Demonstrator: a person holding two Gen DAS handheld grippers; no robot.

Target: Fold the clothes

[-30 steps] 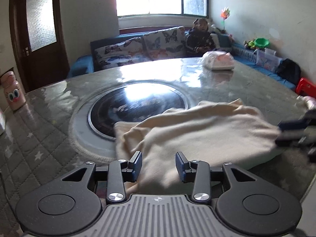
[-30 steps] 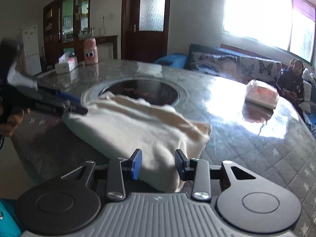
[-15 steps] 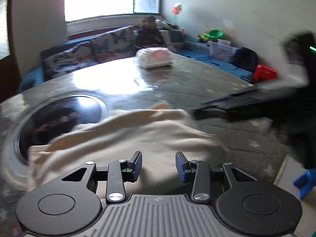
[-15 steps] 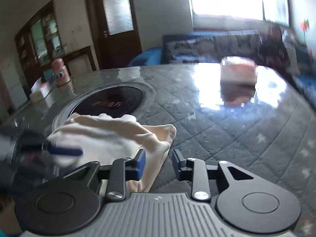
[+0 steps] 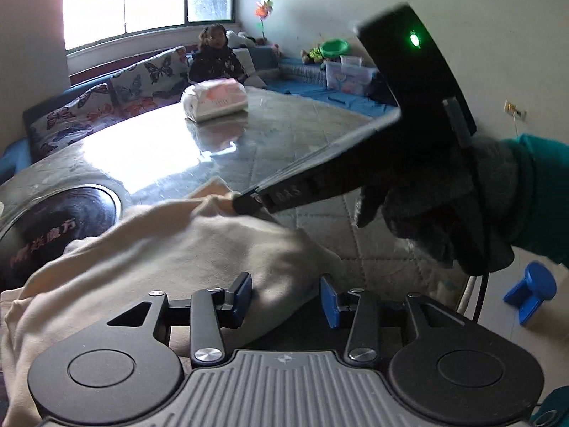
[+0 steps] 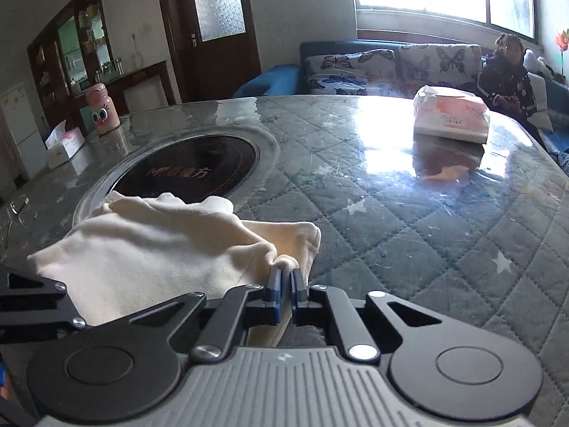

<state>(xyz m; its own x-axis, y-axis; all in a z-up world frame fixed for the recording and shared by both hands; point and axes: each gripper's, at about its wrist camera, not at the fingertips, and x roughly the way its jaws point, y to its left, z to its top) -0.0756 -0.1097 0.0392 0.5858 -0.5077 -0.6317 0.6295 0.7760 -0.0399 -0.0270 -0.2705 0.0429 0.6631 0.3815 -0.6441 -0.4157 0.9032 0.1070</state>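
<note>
The cream cloth [image 6: 142, 249] lies bunched on the table [image 6: 409, 220], partly over the dark round plate [image 6: 185, 174]. It looks soft and light, and best held by a corner. The right gripper [image 6: 284, 281] pinches one corner. The left gripper [image 5: 284, 295] is wide, holding nothing. A tissue pack [image 6: 451, 117] and sofa [image 6: 373, 67] sit behind

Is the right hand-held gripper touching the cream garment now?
Touching. In the right wrist view, the right hand-held gripper is shut on a bunched corner of the cream garment; the left wrist view shows its tip at the cloth too.
</note>
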